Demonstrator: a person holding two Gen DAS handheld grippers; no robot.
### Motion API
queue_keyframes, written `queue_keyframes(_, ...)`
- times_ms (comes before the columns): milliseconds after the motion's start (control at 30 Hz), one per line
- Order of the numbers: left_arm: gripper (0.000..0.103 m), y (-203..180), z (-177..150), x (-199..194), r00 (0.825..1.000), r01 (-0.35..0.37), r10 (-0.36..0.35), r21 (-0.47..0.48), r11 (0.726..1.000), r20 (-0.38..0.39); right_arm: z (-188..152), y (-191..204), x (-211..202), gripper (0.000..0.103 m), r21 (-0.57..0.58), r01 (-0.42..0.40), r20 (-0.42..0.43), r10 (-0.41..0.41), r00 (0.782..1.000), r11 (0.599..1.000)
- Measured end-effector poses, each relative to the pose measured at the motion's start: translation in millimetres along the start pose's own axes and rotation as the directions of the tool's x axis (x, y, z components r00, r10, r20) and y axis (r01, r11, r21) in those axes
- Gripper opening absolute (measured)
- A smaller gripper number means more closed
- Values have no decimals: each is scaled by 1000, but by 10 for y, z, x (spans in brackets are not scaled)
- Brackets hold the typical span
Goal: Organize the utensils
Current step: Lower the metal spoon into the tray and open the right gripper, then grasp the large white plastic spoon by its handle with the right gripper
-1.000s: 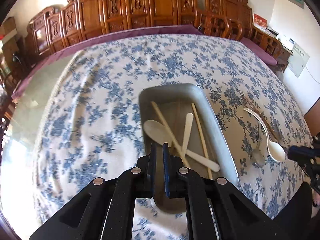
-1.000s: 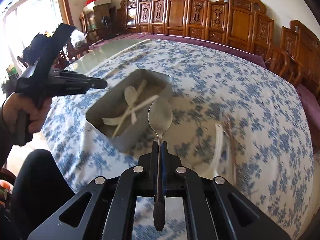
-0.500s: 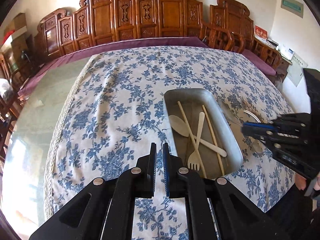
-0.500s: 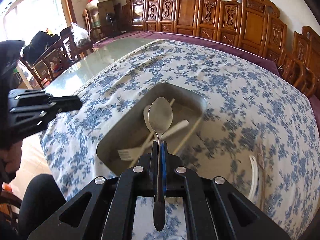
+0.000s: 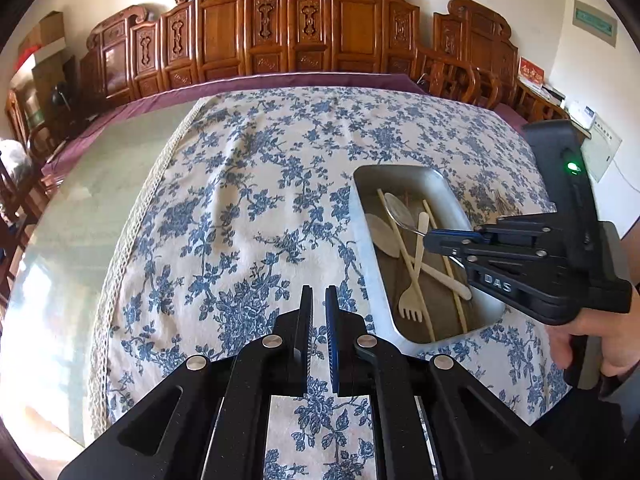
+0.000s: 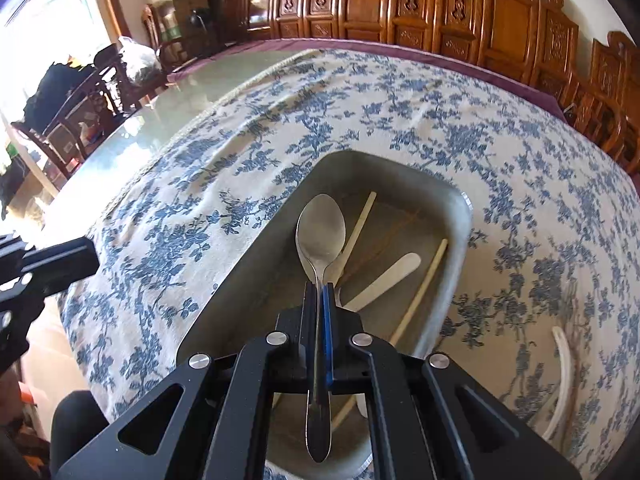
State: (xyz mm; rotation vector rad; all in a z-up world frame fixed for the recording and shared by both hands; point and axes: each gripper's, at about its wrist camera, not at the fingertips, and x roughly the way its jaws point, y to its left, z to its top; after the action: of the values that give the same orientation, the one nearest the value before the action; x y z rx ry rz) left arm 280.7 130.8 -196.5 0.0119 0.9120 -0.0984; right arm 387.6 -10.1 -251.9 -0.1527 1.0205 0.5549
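The right gripper [image 6: 319,292] is clamped on the handle of a metal spoon [image 6: 321,232], with the bowl of the spoon projecting forward over the metal tray [image 6: 248,264] and the handle end protruding back between the gripper arms. In the left wrist view the same gripper [image 5: 430,240] reaches in from the right, above the tray [image 5: 360,216], held by a hand [image 5: 588,340]. The tray rests on a blue floral tablecloth [image 5: 248,208] and contains a pale fork [image 5: 414,280], a pale spoon [image 5: 382,236] and two chopsticks [image 5: 450,264] lying crossed on its floor. The left gripper [image 5: 319,300] is closed with nothing between its fingers, and sits above bare tablecloth to the left of the tray. A white spoon [image 6: 562,368] lies on the cloth to the right of the tray. Carved wooden chairs [image 5: 280,24] line the far side of the table.
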Motion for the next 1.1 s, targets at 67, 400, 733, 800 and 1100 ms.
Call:
queue_keyframes(67, 5, -1, -15, 25, 1000, 1, -1, 0, 1000, -6, -3, 13, 64, 5, 11, -6, -11, 6, 1000, 1000)
queue_keyframes(400, 5, -41, -40, 70, 1000, 7, -7, 8, 1000, -15, -55, 46, 204, 5, 36, -24, -23, 24, 999, 999)
queue_keyframes(733, 14, -186, -47, 13, 1000, 25, -25, 32, 999, -4, -206, -153, -362, 5, -9, -18, 81, 18, 997, 1000)
queue_keyframes(800, 20, -255, -51, -11, 999, 32, -32, 44, 999, 3, -280, -280, -508, 5, -7, -9, 100, 10, 995, 1000)
queue_keyframes(1100, 51, -645, -35, -100, 998, 55, -58, 104, 993, 22, -723, -1142, -934, 6, 24, 136, 88, -137, 987, 990)
